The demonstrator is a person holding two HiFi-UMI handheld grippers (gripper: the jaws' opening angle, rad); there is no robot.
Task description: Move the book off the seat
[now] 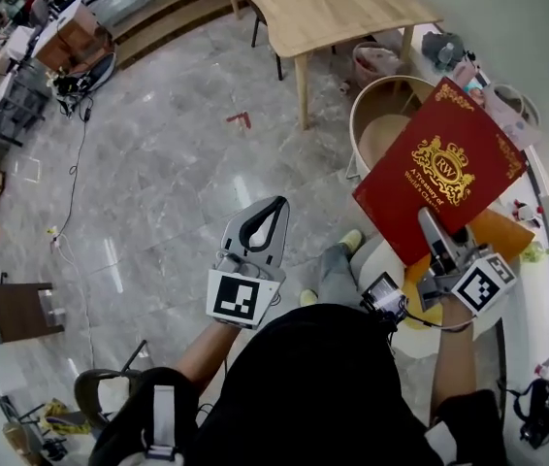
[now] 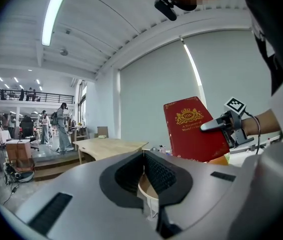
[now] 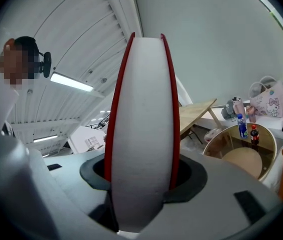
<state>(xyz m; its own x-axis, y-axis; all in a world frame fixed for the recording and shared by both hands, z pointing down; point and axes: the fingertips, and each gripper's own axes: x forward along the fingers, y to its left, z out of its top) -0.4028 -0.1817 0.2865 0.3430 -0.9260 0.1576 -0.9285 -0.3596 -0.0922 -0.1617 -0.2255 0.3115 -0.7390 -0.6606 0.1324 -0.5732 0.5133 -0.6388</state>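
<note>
A red hardback book (image 1: 441, 175) with a gold crest hangs in the air at the right of the head view, tilted, above an orange cushion (image 1: 509, 229) on a white seat. My right gripper (image 1: 430, 219) is shut on the book's lower edge. In the right gripper view the book (image 3: 142, 109) stands edge-on between the jaws, white pages between red covers. My left gripper (image 1: 276, 206) hovers over the floor to the left, apart from the book, holding nothing. Its pads meet at the tips (image 2: 143, 155). The left gripper view also shows the book (image 2: 194, 129).
A round-backed wooden chair (image 1: 383, 122) stands just beyond the book, with a wooden table (image 1: 323, 3) behind it. Bottles (image 3: 242, 126) and a bag (image 3: 267, 104) sit on the ledge at the right. The person's legs and shoes (image 1: 338, 270) are below, on a marble floor.
</note>
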